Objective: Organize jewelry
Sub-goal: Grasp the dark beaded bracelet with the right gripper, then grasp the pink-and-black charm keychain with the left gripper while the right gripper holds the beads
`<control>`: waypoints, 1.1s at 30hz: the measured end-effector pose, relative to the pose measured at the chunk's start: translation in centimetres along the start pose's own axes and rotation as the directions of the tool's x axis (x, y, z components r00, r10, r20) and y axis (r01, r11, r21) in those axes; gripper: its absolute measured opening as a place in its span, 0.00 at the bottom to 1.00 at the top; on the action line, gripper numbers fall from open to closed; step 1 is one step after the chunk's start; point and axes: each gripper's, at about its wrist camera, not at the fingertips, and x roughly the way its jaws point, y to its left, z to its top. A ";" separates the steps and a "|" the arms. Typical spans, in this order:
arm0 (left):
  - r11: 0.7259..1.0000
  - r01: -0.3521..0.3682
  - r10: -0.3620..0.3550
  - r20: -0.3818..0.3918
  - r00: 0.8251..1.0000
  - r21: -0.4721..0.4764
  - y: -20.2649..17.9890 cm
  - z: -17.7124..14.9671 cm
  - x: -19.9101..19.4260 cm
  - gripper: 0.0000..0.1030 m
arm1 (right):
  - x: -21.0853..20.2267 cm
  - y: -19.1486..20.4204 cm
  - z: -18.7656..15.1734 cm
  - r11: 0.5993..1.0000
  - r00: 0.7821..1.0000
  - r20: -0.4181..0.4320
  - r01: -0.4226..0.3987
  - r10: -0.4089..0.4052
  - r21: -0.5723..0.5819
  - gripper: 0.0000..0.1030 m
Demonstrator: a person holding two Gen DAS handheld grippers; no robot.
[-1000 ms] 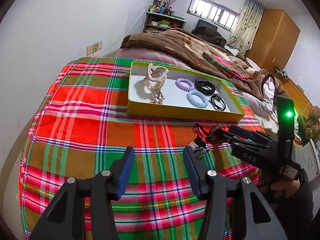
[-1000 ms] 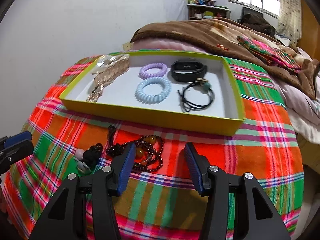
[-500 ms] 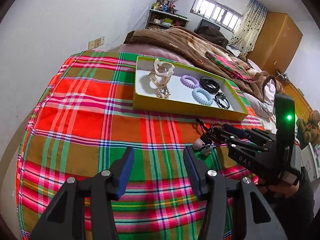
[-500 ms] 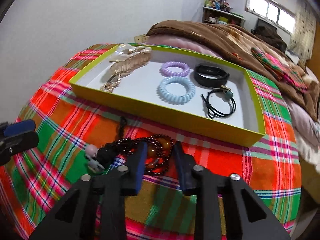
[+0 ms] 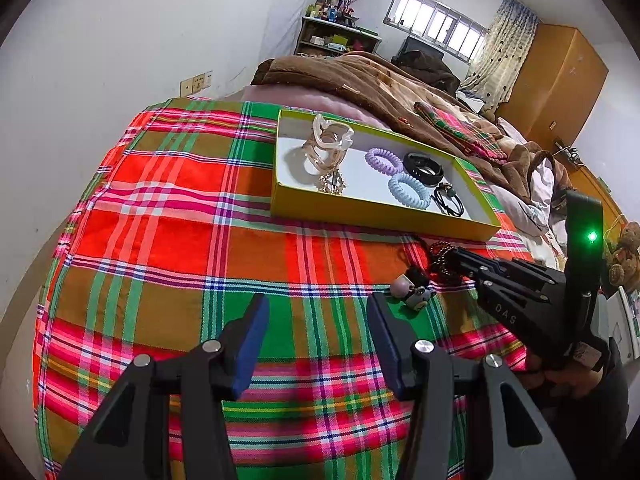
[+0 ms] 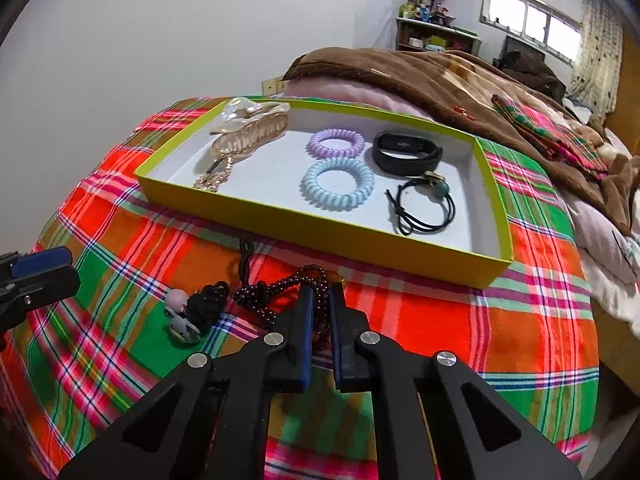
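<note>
A yellow-green tray (image 6: pixel 320 228) (image 5: pixel 372 216) lies on the plaid bedcover. It holds a pearly hair claw (image 6: pixel 248 128), a purple coil tie (image 6: pixel 336 143), a blue coil tie (image 6: pixel 338 184), a black band (image 6: pixel 404 152) and a black cord tie (image 6: pixel 424 208). In front of the tray lie a dark bead bracelet (image 6: pixel 276 292) (image 5: pixel 440 254) and a black hair tie with pale charms (image 6: pixel 192 312) (image 5: pixel 412 286). My right gripper (image 6: pixel 320 312) (image 5: pixel 454 258) is shut on the bead bracelet, down on the cloth. My left gripper (image 5: pixel 316 320) is open and empty, left of these pieces.
A brown blanket (image 5: pixel 360 76) and pillows lie beyond the tray. A white wall runs along the left. A shelf (image 5: pixel 336 38), a window and a wooden wardrobe (image 5: pixel 556 80) stand at the back. The plaid bedcover (image 5: pixel 180 220) spreads to the left of the tray.
My right gripper has closed from wide open onto the bead bracelet. My left gripper has drawn back a little and stays open.
</note>
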 end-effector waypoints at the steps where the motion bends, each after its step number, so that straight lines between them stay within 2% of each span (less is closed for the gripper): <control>1: 1.000 0.000 0.000 -0.002 1.000 0.001 -0.1 0.0 0.1 0.51 | -0.1 -0.1 0.0 1.000 1.000 0.002 -0.003 0.003 0.005 0.07; 10: 1.000 0.004 -0.004 -0.012 1.000 0.009 -0.8 0.0 0.5 0.51 | -2.3 -1.9 -0.2 0.995 0.997 0.079 -0.021 0.013 0.095 0.07; 18: 0.999 0.028 -0.028 -0.023 0.999 0.028 -1.8 0.3 1.0 0.51 | -4.5 -2.6 -0.3 0.993 0.989 0.145 -0.014 -0.003 0.116 0.05; 25: 0.996 0.068 -0.065 -0.053 0.996 0.057 -3.2 0.3 1.9 0.51 | -5.2 -3.6 -1.2 0.992 0.989 0.146 -0.036 0.018 0.123 0.05; 33: 0.990 0.105 -0.097 -0.085 0.992 0.097 -5.4 0.3 3.3 0.53 | -6.4 -5.6 -2.4 0.984 0.986 0.168 -0.035 0.006 0.172 0.04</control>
